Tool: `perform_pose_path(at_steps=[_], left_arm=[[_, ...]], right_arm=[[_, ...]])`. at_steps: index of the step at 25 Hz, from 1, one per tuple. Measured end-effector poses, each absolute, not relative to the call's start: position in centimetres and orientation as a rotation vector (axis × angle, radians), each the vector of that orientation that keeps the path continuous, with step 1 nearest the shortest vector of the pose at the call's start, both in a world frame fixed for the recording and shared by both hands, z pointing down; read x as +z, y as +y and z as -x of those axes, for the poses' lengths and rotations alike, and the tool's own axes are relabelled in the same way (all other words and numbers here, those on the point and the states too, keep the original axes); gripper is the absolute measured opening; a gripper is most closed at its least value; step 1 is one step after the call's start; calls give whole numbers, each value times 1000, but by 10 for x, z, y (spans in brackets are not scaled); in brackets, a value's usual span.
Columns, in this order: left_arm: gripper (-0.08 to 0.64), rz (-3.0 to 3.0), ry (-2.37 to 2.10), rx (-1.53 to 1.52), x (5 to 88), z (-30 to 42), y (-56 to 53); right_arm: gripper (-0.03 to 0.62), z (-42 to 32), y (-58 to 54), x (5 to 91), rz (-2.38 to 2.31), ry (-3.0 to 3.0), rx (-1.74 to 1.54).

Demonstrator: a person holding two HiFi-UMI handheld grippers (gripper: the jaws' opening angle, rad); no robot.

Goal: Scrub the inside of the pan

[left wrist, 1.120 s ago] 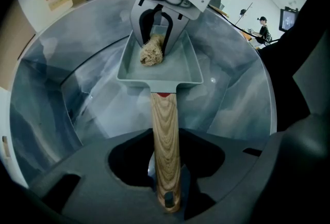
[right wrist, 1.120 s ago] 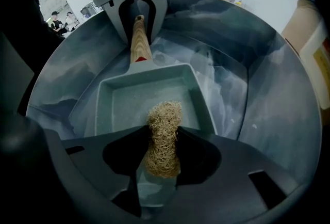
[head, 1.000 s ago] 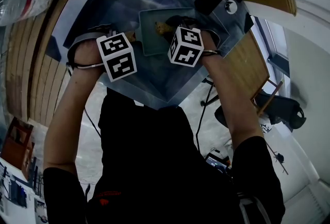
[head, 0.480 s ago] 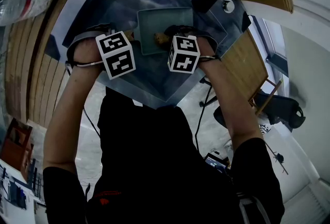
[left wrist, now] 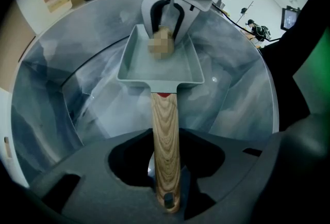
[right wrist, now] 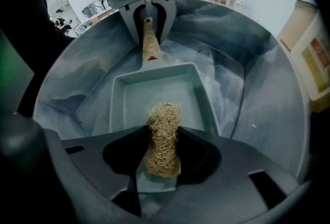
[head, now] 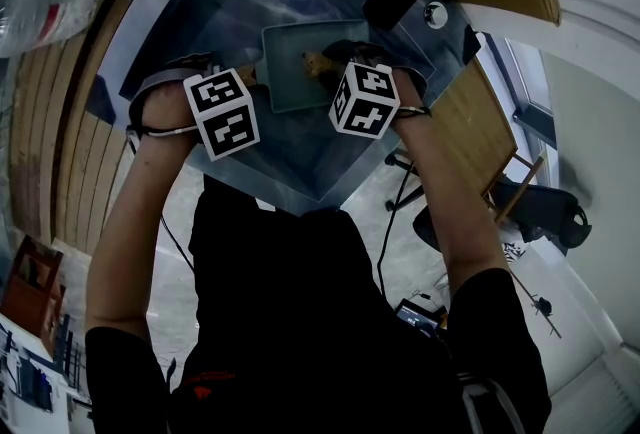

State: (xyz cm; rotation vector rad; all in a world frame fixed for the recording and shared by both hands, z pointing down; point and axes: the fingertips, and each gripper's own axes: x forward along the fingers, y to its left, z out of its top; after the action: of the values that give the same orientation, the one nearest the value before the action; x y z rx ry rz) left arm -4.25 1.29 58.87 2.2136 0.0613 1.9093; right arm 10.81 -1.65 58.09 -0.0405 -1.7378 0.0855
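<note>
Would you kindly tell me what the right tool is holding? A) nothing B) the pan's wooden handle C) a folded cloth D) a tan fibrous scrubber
D: the right tool is closed on a tan fibrous scrubber pointed at the pan; the left tool holds the wooden handle.

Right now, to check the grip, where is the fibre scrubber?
In the right gripper view, the fibre scrubber is clamped in the right gripper, over the end of the pan farthest from its handle, inside the sink.
</note>
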Motion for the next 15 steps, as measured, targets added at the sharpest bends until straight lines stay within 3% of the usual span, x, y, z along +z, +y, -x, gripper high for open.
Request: perform_pose_path(at_steps=[15], left_arm=[[158, -2218, 59, 1902, 589, 42, 13]], right_arm=[[166, -119, -64, 597, -62, -1695, 51]])
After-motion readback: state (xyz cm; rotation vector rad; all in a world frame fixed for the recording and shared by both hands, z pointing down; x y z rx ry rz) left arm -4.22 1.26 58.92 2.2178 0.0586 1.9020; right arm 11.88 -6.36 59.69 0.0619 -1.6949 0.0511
